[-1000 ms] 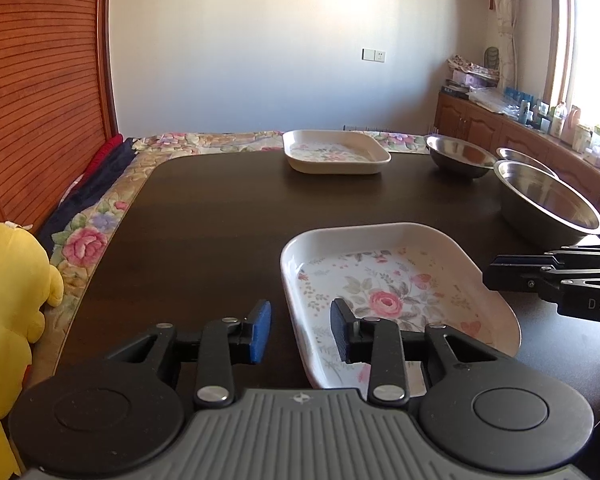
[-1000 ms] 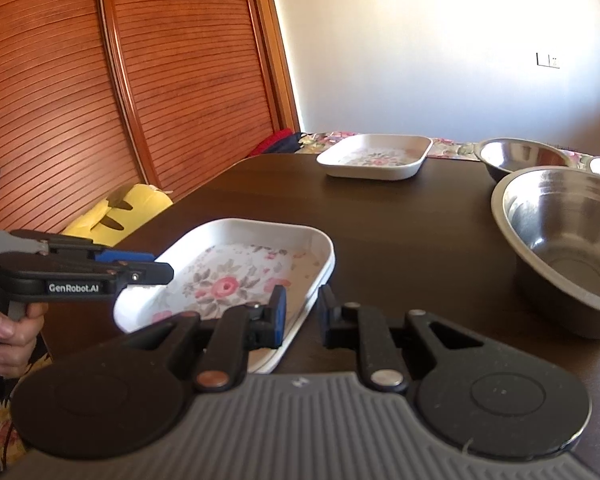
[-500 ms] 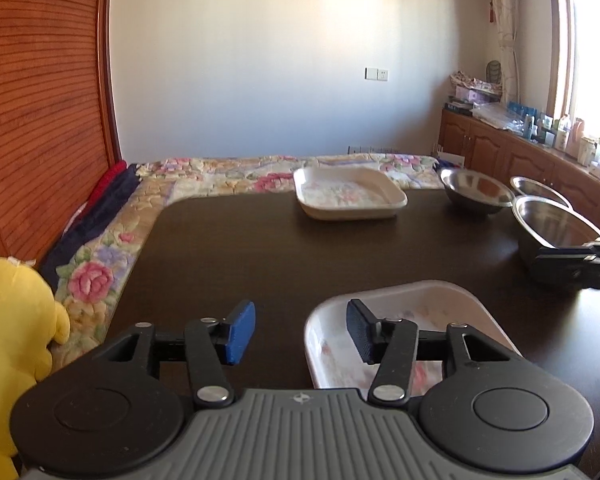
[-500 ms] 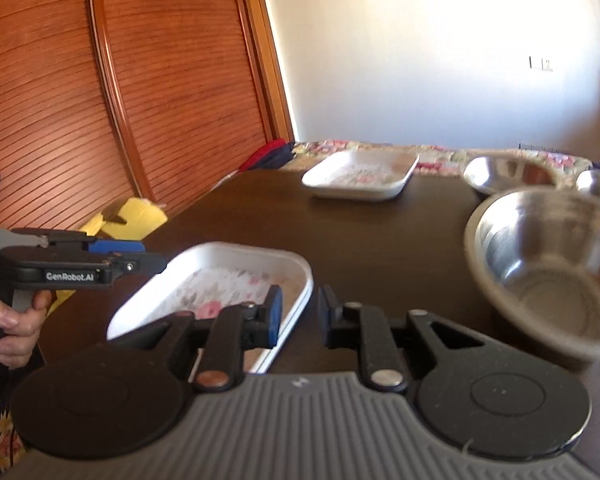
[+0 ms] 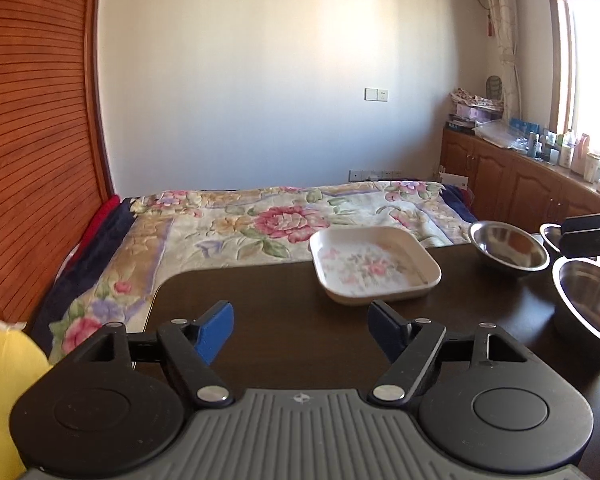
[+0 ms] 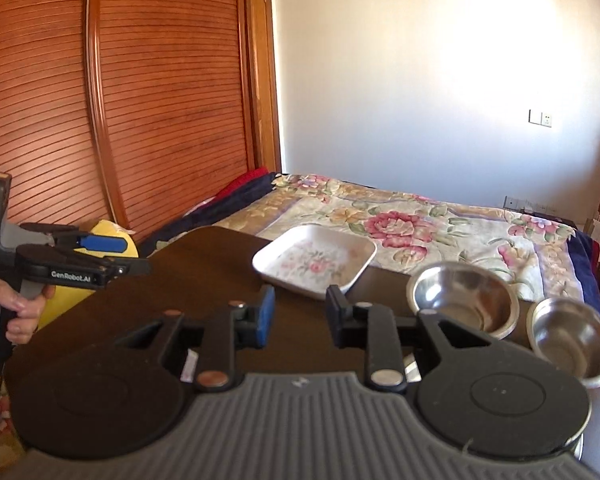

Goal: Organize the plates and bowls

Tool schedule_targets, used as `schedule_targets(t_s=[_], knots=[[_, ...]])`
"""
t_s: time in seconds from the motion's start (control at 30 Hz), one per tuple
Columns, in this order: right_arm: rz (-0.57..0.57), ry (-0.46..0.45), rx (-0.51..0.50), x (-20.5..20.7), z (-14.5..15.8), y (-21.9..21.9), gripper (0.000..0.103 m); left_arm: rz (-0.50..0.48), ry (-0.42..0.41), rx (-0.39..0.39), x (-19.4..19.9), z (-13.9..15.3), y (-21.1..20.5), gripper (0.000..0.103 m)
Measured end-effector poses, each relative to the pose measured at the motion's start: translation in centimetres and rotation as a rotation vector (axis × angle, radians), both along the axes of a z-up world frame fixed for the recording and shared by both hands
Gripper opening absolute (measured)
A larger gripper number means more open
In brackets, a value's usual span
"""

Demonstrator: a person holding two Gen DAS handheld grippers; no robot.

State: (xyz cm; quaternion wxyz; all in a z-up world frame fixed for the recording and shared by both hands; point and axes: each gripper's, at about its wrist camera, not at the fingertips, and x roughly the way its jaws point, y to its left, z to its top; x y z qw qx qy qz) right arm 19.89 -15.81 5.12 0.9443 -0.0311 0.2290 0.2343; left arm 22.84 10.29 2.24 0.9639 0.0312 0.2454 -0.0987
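White, rigid and probably melamine, the floral plate [image 5: 374, 266] sits at the far edge of the desk [image 5: 284, 320] in the left wrist view, light but slick, best pinched by its raised rim; the left tool [image 5: 300, 330] has just been opening and holds nothing. In the right wrist view two steel bowls [image 6: 464, 298] stand toward the far right corner, stiff and slippery, thin lips the only hold, and the right tool [image 6: 300, 316], jaws just parting, is empty.

Bright daylight pours in from the window [image 5: 588, 80] at right, blown out to white; the wall [image 6: 440, 92] glows with a soft glare; the plate [image 5: 374, 266] looks slightly blurred; straight edges bow near the borders.
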Motion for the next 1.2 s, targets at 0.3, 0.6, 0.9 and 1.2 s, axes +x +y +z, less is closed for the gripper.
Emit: schedule_targets(t_s=[0.3,0.6,0.9,1.2], knots=[[-0.03,0.124,0.061,5.2,0.4,0.2,0.054,-0.009,0.019,-0.042,4.0,1.3,0.3,0.087],[-0.075,0.197,0.008,11.0,0.2,0.8,0.06,-0.028,0.04,-0.048,8.5,1.5,-0.5,0.089],[-0.069,0.312,-0.04,15.5,-2.3,2.7,0.056,-0.06,0.142,-0.08,12.4,-1.5,-1.4,0.056],[-0.084,0.381,-0.123,17.5,-4.6,3.8,0.031,-0.079,0.208,-0.086,14.5,-3.7,-2.3,0.036]])
